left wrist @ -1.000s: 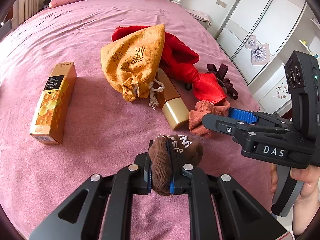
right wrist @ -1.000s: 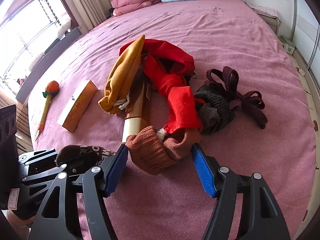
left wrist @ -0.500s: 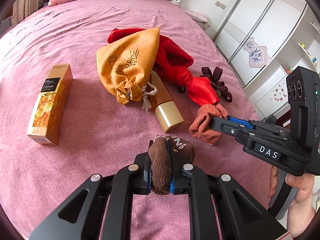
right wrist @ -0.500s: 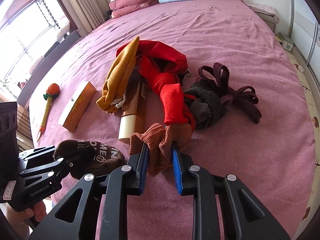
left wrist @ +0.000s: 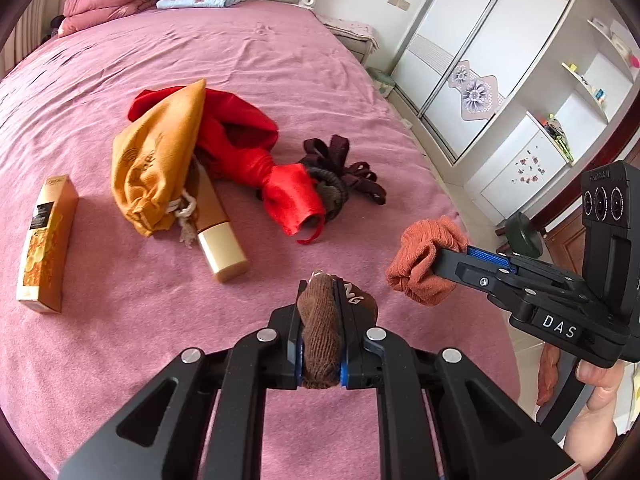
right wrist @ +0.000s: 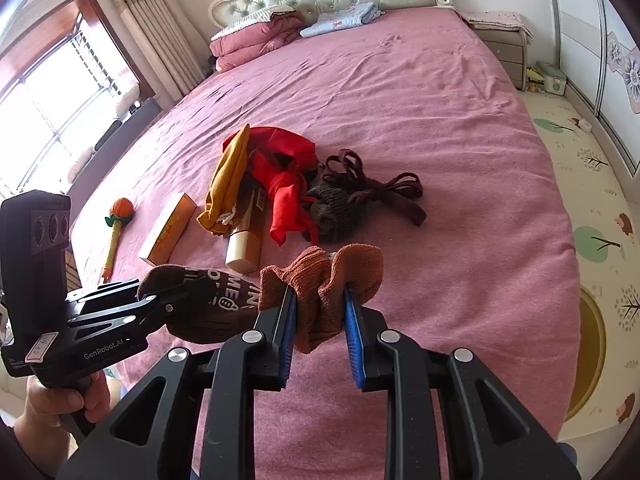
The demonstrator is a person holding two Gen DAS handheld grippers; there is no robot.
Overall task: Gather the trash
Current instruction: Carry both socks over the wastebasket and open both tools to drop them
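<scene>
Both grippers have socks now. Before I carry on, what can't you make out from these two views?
- Any trash container: not in either view.
- Tube: upper end under the yellow pouch, both views.
- Dark brown sock lettering: partly cut off by the left gripper.
- Box print: too small.
- Orange sock: bunched between the right gripper.

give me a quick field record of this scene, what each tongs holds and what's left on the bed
left tongs: shut on brown sock, white lettering
right tongs: shut on rust sock, lifted off the bed
bed: pink cover
left on bed: orange box, yellow pouch, gold tube, red cloth, dark straps, carrot toy
pile: pouch lies over the tube; red cloth beside the pouch
bin: none in view
</scene>
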